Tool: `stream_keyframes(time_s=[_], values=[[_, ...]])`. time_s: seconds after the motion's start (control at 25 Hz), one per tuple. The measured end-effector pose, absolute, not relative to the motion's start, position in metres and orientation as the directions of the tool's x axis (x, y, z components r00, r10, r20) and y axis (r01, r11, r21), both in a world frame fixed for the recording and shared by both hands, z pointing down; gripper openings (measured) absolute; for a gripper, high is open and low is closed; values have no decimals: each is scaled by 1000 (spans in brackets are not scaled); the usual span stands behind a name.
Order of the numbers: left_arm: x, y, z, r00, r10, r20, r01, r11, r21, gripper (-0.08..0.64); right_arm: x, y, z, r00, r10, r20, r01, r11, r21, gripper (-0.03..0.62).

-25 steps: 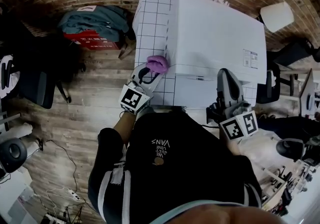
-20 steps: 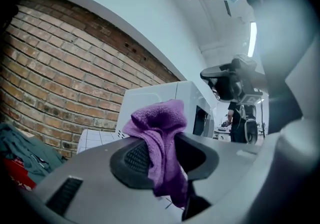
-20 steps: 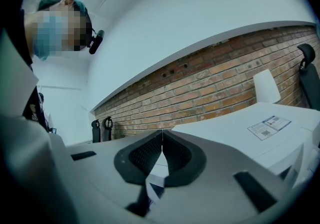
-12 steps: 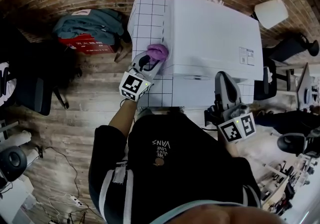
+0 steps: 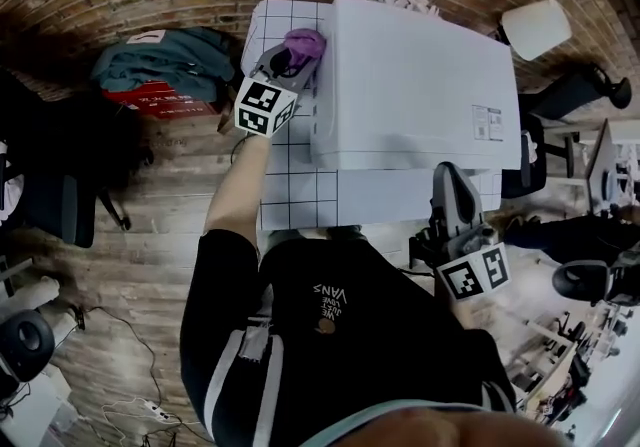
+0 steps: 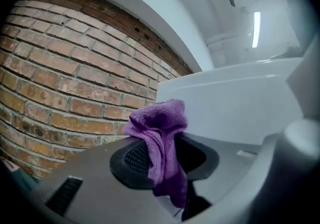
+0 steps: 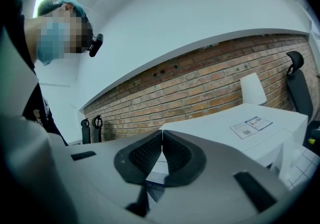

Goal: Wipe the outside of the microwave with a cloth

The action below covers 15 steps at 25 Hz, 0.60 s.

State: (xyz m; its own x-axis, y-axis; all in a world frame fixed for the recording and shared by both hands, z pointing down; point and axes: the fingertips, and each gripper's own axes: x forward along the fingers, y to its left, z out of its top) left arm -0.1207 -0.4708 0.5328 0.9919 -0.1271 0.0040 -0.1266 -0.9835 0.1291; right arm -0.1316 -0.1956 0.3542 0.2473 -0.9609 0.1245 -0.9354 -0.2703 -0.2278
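One microwave [image 5: 410, 85], one cloth [image 5: 305, 42] and two grippers are in view. The microwave is a plain white box with a small printed label near its right edge, standing on a white tabletop [image 5: 290, 190] ruled with a black grid.

The cloth [image 6: 160, 133] is purple and fluffy, bunched into a soft fold at the top with a tail hanging down. It sits at the microwave's left side, close to the rear corner by the brick wall [image 6: 65, 82]. Whether it actually presses on the white panel cannot be told.

The left gripper [image 5: 290, 57] is clenched on the cloth: in the left gripper view its fingers [image 6: 132, 160] pinch the fabric between them, parted only by its thickness.

The right gripper [image 5: 450, 175] hangs at the microwave's front right, just off the front face. In the right gripper view its fingers [image 7: 145, 155] meet pad to pad with nothing between them.

On the floor left of the microwave, a teal garment [image 5: 160, 57] lies over a red box [image 5: 160, 95].
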Motion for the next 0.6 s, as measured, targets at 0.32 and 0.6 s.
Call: stream_keyframes(time_s=[0.32, 0.6], values=[[-89, -513, 536, 987, -157, 29, -159, -972, 172, 130, -127, -206, 357, 228, -963, 141, -940, -256, -226, 0], [-119, -507, 536, 980, -201, -5, -195, -957, 217, 130, -137, -228, 355, 155, -980, 127, -956, -181, -231, 0]])
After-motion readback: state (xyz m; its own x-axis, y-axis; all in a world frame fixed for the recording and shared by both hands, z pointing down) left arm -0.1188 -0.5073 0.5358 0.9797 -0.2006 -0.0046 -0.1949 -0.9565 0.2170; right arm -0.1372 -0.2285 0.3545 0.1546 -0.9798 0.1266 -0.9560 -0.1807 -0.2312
